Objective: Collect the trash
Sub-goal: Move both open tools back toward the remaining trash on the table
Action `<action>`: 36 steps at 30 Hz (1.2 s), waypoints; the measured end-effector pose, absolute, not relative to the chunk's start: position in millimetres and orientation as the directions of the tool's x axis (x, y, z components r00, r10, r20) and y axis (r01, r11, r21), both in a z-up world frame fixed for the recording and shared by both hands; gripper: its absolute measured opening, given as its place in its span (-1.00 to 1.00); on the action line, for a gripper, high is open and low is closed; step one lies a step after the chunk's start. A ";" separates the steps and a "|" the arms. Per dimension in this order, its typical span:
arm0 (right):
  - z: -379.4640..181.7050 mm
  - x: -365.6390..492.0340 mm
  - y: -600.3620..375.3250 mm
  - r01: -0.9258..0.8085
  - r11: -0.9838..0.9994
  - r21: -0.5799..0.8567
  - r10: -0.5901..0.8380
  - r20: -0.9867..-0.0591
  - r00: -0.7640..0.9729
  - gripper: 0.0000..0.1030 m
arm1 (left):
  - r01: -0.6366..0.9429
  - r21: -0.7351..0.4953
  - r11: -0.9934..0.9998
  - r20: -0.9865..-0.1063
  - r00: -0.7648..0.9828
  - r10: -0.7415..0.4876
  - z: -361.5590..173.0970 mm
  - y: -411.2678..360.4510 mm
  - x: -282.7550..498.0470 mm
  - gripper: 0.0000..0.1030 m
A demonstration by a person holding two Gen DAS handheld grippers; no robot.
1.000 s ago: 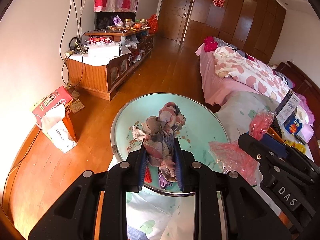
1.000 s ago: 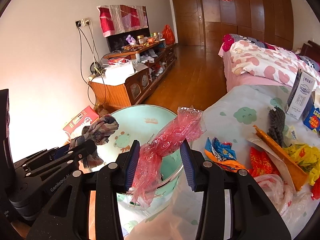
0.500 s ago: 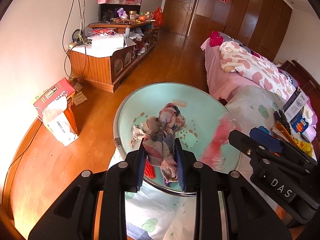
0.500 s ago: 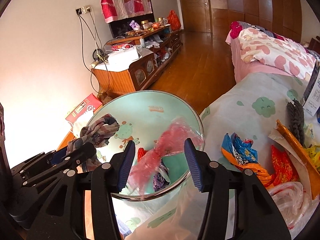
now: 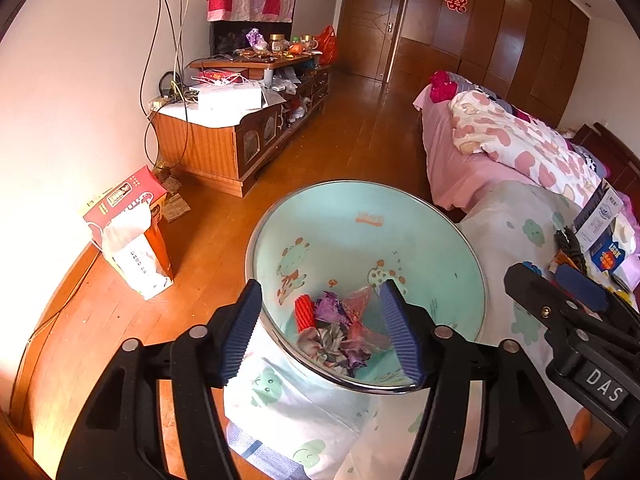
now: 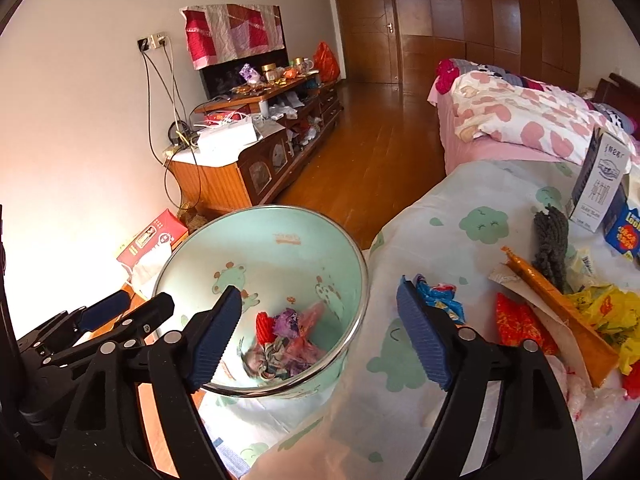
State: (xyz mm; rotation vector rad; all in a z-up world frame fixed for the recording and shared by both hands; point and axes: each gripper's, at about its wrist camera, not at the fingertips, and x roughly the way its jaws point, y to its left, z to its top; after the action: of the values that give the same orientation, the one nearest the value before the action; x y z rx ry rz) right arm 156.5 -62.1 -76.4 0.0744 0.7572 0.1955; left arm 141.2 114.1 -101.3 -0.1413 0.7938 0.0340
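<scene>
A mint-green bin (image 5: 360, 216) (image 6: 280, 236) with a metal rim stands beside the bed. At its bottom lie a crumpled patterned cloth (image 5: 324, 340) (image 6: 266, 360), a pink plastic bag (image 5: 360, 320) (image 6: 304, 344), a red piece and purple wrappers. My left gripper (image 5: 324, 336) hovers over the bin's near rim, its jaws opening with nothing between them. My right gripper (image 6: 320, 336) hangs over the bin's right rim, its jaws also opening and empty. More trash lies on the bedsheet: a blue wrapper (image 6: 440, 300), a red wrapper (image 6: 516, 324), a yellow wrapper (image 6: 608, 308).
A grey knitted piece (image 6: 552, 240), an orange strip (image 6: 556, 304) and a milk carton (image 6: 600, 184) lie on the sheet at right. A red box with a white bag (image 5: 132, 232) stands on the wooden floor at left. A cluttered wooden cabinet (image 5: 228, 136) lines the wall.
Both grippers opened. The patterned cloth dropped from the left one and the pink plastic bag from the right one; both now lie at the bottom of the bin.
</scene>
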 end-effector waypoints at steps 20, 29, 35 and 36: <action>-48.9 85.7 -141.9 0.045 0.997 0.062 -0.001 -0.571 0.821 0.85 | -0.043 -0.120 0.992 -0.686 0.726 -0.052 -86.4 72.2 106.1 0.78; -52.4 48.1 -191.3 0.148 0.985 0.091 -0.072 -0.563 0.823 0.85 | 0.042 -0.086 0.995 -0.696 0.712 -0.091 -89.3 34.2 90.2 0.84; -66.2 25.3 -230.4 0.231 0.969 0.089 -0.135 -0.588 0.797 0.85 | 0.088 -0.059 0.994 -0.698 0.709 -0.104 -89.8 13.3 83.1 0.84; -68.2 22.5 -236.5 0.245 0.965 0.089 -0.146 -0.593 0.792 0.85 | 0.097 -0.056 0.994 -0.699 0.707 -0.108 -89.7 10.1 82.8 0.84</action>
State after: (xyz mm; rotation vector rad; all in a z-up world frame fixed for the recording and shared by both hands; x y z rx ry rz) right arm 22.5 -236.5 -68.2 0.1648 0.6227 -0.2117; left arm 82.8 10.1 -89.7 -0.0152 0.7779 -0.1139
